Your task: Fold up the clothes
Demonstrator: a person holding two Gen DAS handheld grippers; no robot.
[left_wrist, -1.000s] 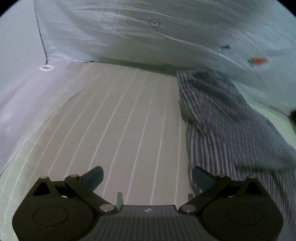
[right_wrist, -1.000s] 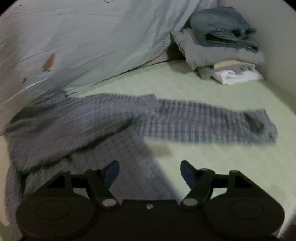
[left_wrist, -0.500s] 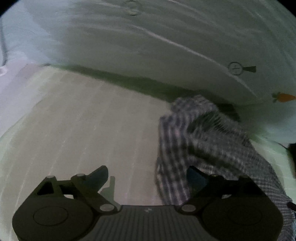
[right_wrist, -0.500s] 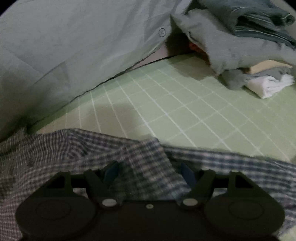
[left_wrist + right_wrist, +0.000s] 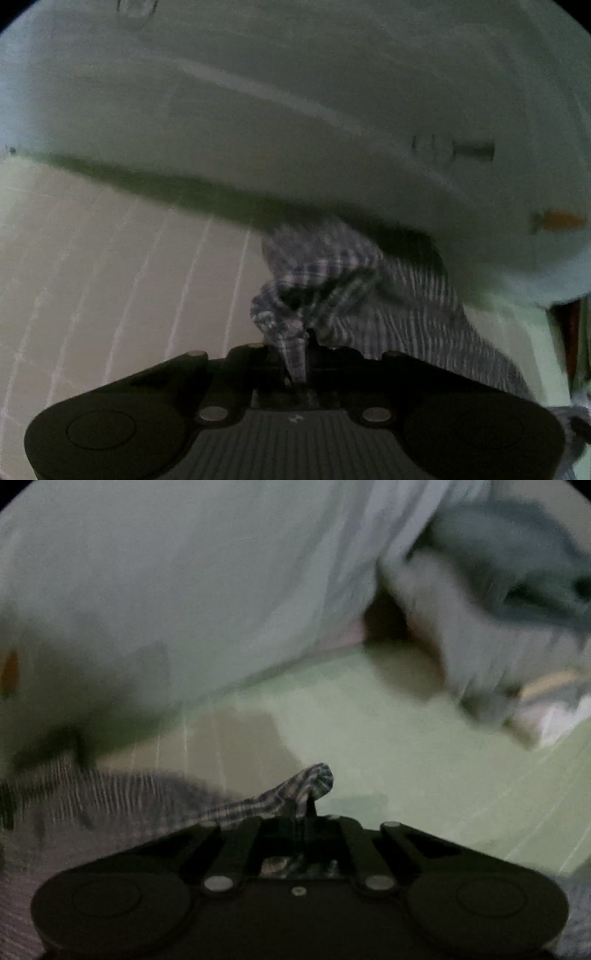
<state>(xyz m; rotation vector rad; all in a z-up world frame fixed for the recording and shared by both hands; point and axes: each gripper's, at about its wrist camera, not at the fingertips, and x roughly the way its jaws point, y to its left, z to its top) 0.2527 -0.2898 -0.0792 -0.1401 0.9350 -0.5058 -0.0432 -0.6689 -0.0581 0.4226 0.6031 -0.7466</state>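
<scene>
A blue-and-white checked shirt [image 5: 417, 325] lies on the bed. In the left wrist view my left gripper [image 5: 301, 349] is shut on a bunched fold of this checked shirt, which rises in a crumpled peak just ahead of the jaws. The right wrist view shows my right gripper [image 5: 301, 812] shut on another pinch of the checked shirt [image 5: 291, 794]; the cloth runs off to the left, low over the sheet. The fingertips of both grippers are hidden in the cloth.
A large pale quilt [image 5: 295, 110] with small carrot prints bulges across the back in both views. The bed has a beige striped sheet [image 5: 110, 277] and a green gridded part [image 5: 406, 738]. A pile of folded clothes [image 5: 498, 609] sits at the right rear.
Both grippers went from open to shut, each pinching the checked shirt. Both moved forward towards the quilt, and the cloth now stands bunched at the jaws.
</scene>
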